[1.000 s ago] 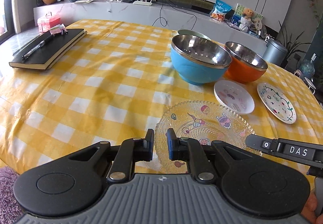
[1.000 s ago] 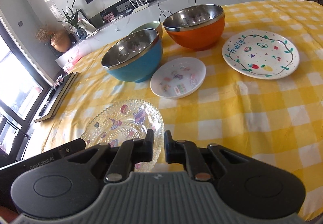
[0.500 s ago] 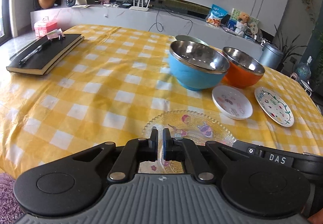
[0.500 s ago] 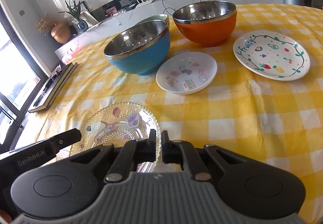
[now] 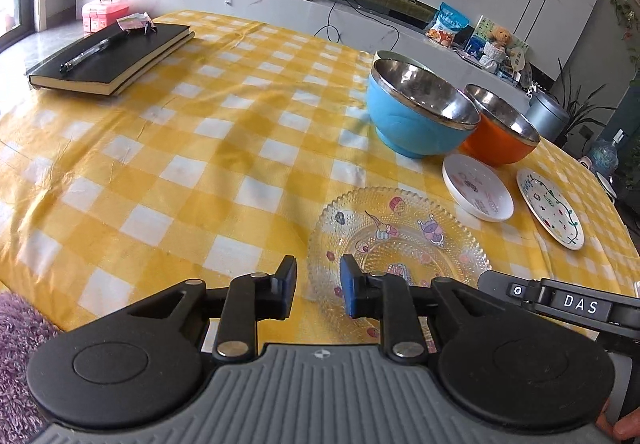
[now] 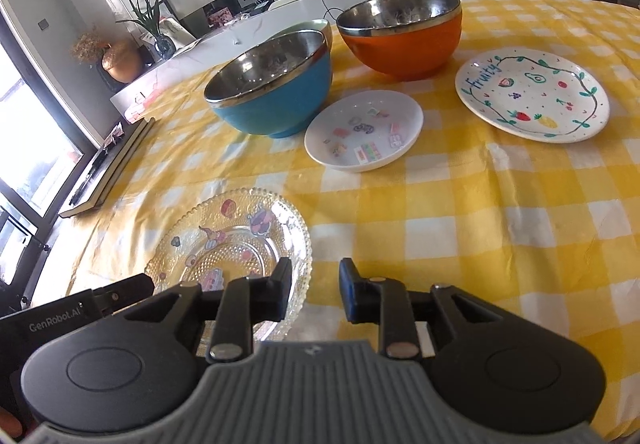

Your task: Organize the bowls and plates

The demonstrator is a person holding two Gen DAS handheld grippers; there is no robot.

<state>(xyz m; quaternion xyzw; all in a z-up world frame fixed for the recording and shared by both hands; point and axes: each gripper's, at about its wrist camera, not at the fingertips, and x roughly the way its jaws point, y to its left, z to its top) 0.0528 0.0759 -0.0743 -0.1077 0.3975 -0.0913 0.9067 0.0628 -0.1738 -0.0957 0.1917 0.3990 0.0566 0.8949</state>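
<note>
Hovering at the near edge of the table [image 5: 224,148], the left gripper [image 5: 318,286] has its jaws parted wide with nothing between them, the glass plate's [image 5: 400,240] near rim just ahead of its right finger. The right gripper [image 6: 312,294] hangs beside it, jaws likewise wide and holding nothing, its left finger over the right rim of the glass plate [image 6: 228,240]. That plate lies flat near the table's front edge. Farther in, the blue bowl [image 6: 272,92] stands upright with the orange bowl [image 6: 404,36] to its right and a pale green bowl [image 6: 316,28] just behind it. A small white dish [image 6: 364,130] sits just before the blue bowl, and the fruit plate [image 6: 532,94] lies right of it, apart. A black book [image 5: 112,58] with a pen [image 5: 94,48] on top rests at the far left corner.
</note>
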